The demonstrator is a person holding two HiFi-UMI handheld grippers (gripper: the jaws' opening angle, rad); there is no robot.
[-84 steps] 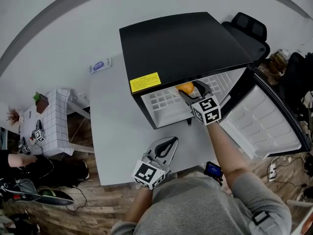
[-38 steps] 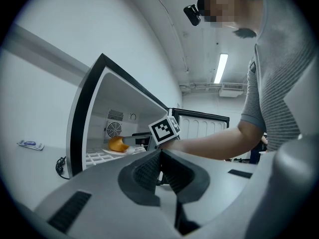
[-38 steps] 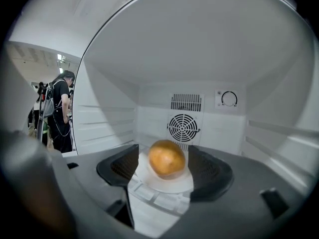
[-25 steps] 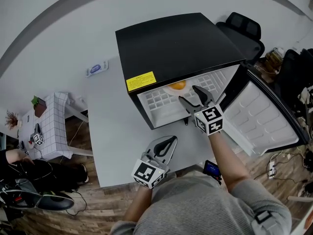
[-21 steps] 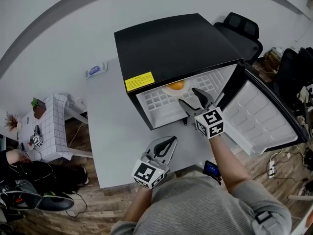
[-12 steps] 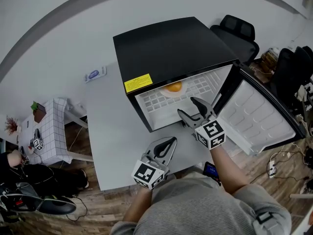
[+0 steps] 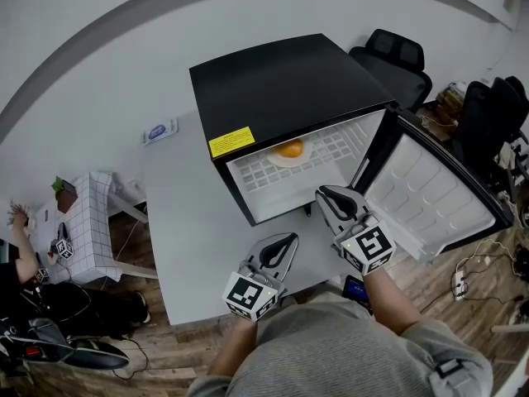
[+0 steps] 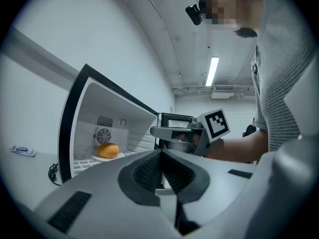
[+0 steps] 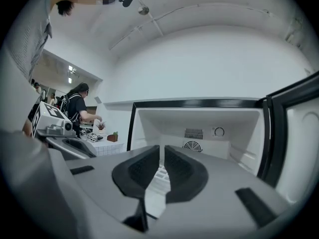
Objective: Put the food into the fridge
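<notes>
An orange bun [image 7: 289,148] lies on a white plate on the shelf of the open black fridge [image 7: 281,81]; the left gripper view shows the bun [image 8: 108,150] too. My right gripper [image 7: 329,194] hangs in front of the fridge opening, drawn back from the shelf. Its jaws have just been closing, and they stand almost together with nothing between them [image 9: 162,152]. My left gripper [image 7: 287,241] rests low over the grey table [image 7: 190,238], shut and empty [image 8: 160,153].
The fridge door [image 7: 430,201] stands swung open to the right. A small blue-and-white item [image 7: 158,131] lies at the table's far left. A phone [image 7: 357,288] sits by the near edge. Office chairs [image 7: 388,52] stand behind, and a checkered side table [image 7: 78,222] to the left.
My right gripper has pulled back out of the fridge toward me and its jaws have come together. The bun stays on its plate on the shelf. The left gripper has not moved.
</notes>
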